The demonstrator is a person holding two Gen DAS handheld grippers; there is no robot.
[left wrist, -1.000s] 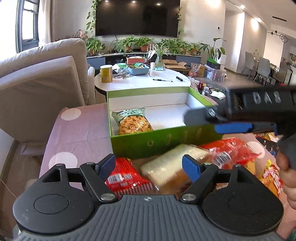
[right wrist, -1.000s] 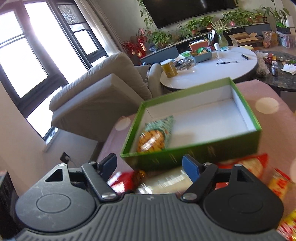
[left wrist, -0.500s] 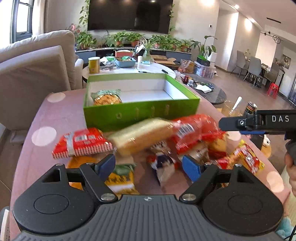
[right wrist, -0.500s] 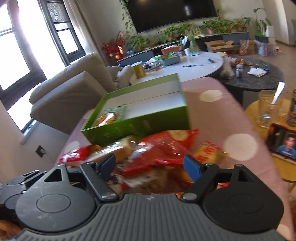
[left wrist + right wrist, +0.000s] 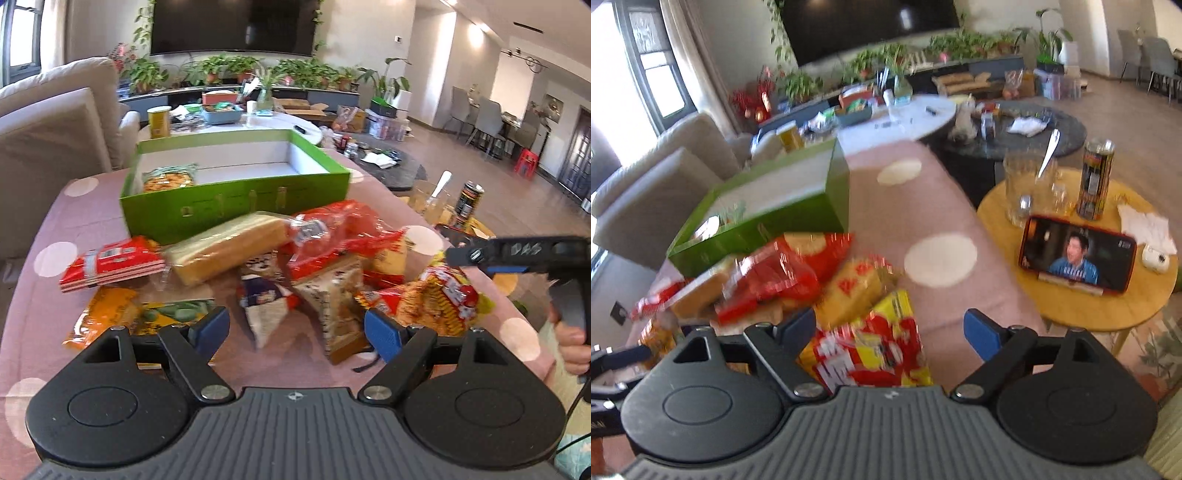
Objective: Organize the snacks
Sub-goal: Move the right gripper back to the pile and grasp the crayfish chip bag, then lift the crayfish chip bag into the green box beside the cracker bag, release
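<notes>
A green box (image 5: 236, 201) stands at the far side of the pink dotted table, with one snack bag (image 5: 168, 179) in its left end. In front of it lies a pile of snacks: a pale wafer pack (image 5: 225, 251), a red bag (image 5: 332, 232), a red flat pack (image 5: 114, 264), a yellow-red bag (image 5: 439, 295). My left gripper (image 5: 297, 332) is open and empty, above the near side of the pile. My right gripper (image 5: 890, 330) is open and empty over the yellow-red bag (image 5: 875, 343); it also shows in the left wrist view (image 5: 517, 254). The box shows in the right wrist view (image 5: 768, 218).
A round yellow side table (image 5: 1071, 306) to the right holds a phone (image 5: 1076, 254), a can (image 5: 1095, 181) and a glass (image 5: 1028, 188). A beige sofa (image 5: 48, 144) is at the left. A white table (image 5: 258, 123) with clutter stands behind the box.
Both grippers have pulled back from the green box toward the near side of the table. The right gripper has swung right, over the pile's right end.
</notes>
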